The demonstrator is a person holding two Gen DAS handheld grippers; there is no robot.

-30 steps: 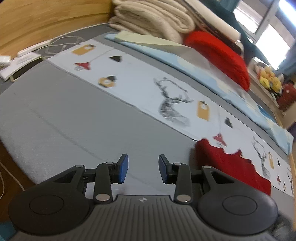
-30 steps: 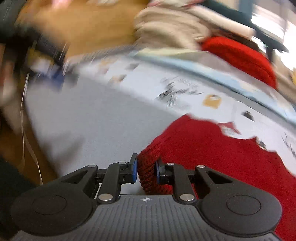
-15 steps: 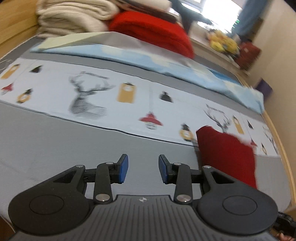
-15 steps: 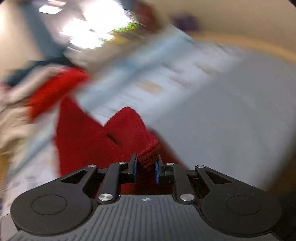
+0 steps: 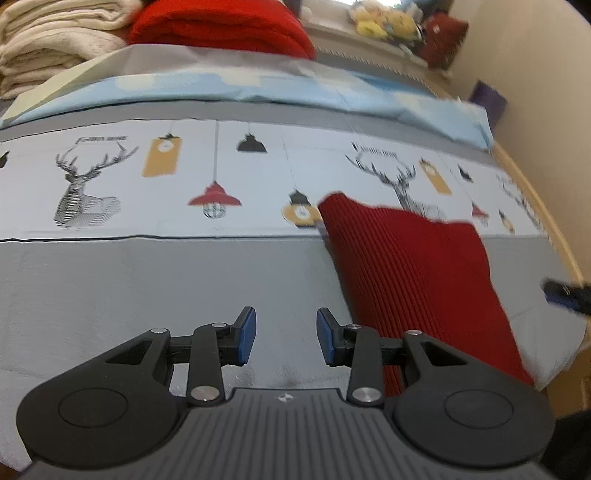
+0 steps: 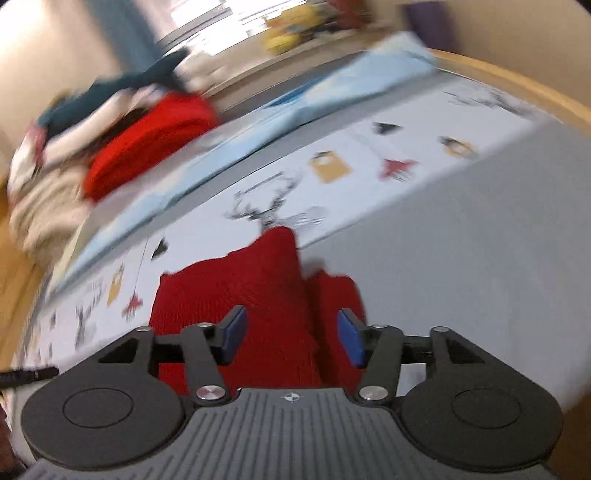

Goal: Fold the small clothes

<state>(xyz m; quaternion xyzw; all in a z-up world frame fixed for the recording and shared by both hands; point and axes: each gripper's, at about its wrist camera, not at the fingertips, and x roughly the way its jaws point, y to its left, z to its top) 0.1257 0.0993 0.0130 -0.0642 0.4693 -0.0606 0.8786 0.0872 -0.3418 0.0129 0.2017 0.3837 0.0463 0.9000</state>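
I'm seeing the red knit (image 6: 258,295) lying folded on the bed (image 5: 147,288). Right hand-held gripper (image 6: 291,338) is opening above it; left hand-held gripper (image 5: 284,336) is hovering apart, empty.

Red ribbed knit (image 5: 413,266) on grey bed (image 5: 147,288); white sheet (image 5: 258,173) printed with deer heads, red, black and yellow lamps; light-blue cloth (image 5: 295,88); cream blankets (image 5: 48,33); blue pads (image 5: 246,334).

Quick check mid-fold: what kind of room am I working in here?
Most likely a bedroom: a bed sheet printed with deer and lamps over a grey cover, folded blankets stacked at the back, plush toys on a ledge.
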